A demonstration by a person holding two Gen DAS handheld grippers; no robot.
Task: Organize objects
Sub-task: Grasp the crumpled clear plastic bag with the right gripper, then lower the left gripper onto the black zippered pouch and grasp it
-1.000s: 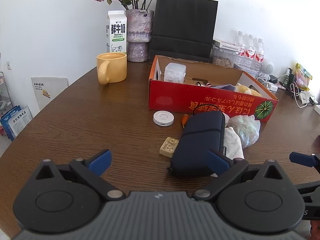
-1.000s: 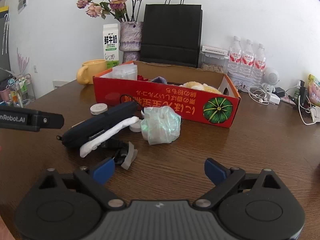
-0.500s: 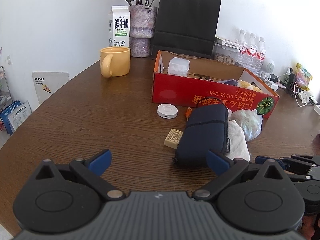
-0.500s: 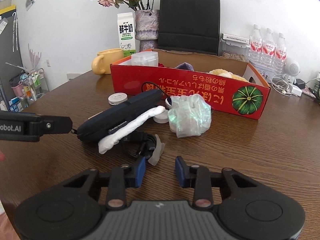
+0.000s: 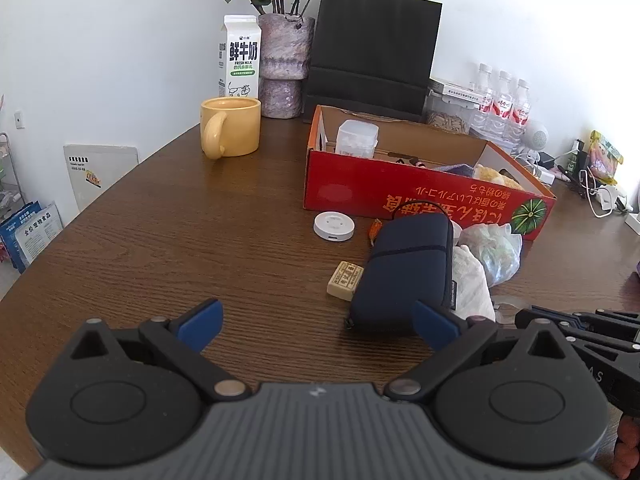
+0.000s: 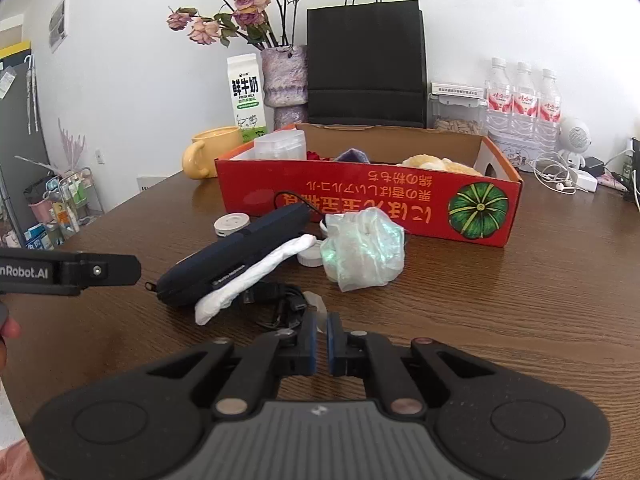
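Note:
A red cardboard box [image 5: 420, 196] [image 6: 360, 200] holds several items. In front of it lie a navy zip case [image 5: 404, 272] [image 6: 232, 256], a white cloth roll [image 6: 256, 276], a crumpled plastic bag [image 6: 360, 252], a white round puck [image 5: 334, 226] and a small tan block [image 5: 345, 280]. A black cable bundle in a clear plastic sleeve [image 6: 280, 304] lies nearest. My right gripper [image 6: 320, 332] is shut on the clear sleeve's edge [image 6: 316, 306]. My left gripper [image 5: 316, 320] is open and empty, just short of the navy case.
A yellow mug [image 5: 230, 132], a milk carton [image 5: 239, 58], a vase of flowers [image 5: 285, 68], a black paper bag [image 5: 372, 52] and water bottles [image 5: 504, 100] stand at the back. Chargers and cables [image 6: 568, 178] lie at the far right.
My right gripper has gone from wide open to shut, closing on the clear sleeve by the black cable. My left gripper stayed open and drew back slightly.

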